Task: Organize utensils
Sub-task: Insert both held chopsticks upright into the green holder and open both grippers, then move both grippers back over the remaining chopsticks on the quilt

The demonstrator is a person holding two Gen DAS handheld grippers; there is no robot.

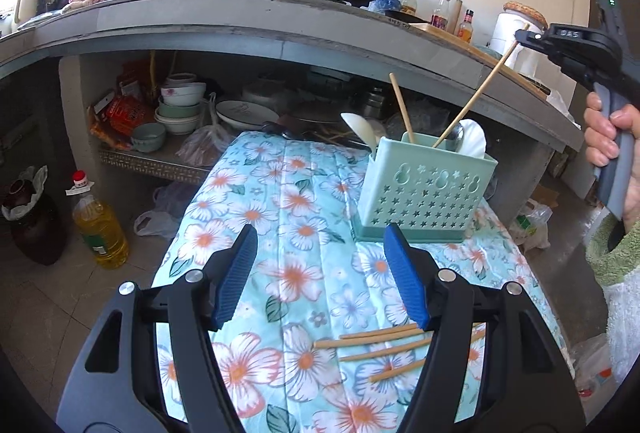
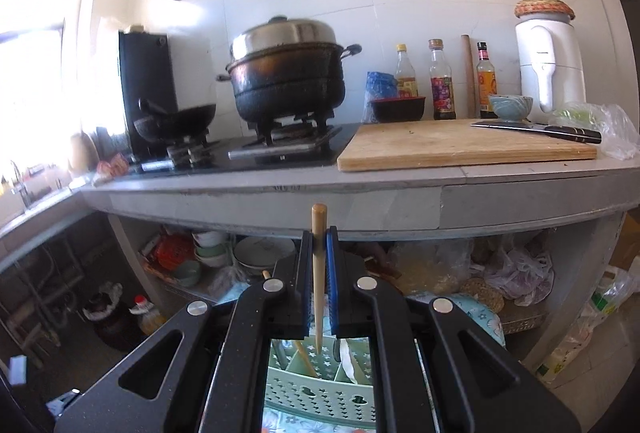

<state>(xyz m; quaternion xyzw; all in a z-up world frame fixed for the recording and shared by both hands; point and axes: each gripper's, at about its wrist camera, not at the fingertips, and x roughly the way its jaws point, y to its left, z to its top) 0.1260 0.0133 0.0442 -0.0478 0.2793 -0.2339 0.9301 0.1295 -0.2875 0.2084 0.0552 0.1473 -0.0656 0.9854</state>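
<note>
Right tool (image 2: pixel 320 265) clamped on a chopstick (image 2: pixel 319 297), tip just over the caddy (image 2: pixel 320 389) below it. Left tool (image 1: pixel 320 273) apart, empty; loose chopsticks (image 1: pixel 384 351) lie under its right finger on the floral cloth (image 1: pixel 296 201). Light, stiff, thin, prob. slippery: pinch mid-shaft.

A broad stretch of the flower-printed turquoise cloth (image 1: pixel 288 201) is left bare ahead of the wide-set blue pads of the left gripper (image 1: pixel 320 273). To the right, passage is blocked by the pale green perforated plastic utensil holder (image 1: pixel 424 193), from which slanted bamboo chopsticks (image 1: pixel 400 105) and white spoons (image 1: pixel 474 139) rise. Nearer, loose bamboo chopsticks (image 1: pixel 380 337) lie across the cloth. Overhead room is limited by the grey concrete counter edge (image 1: pixel 280 37).
</note>
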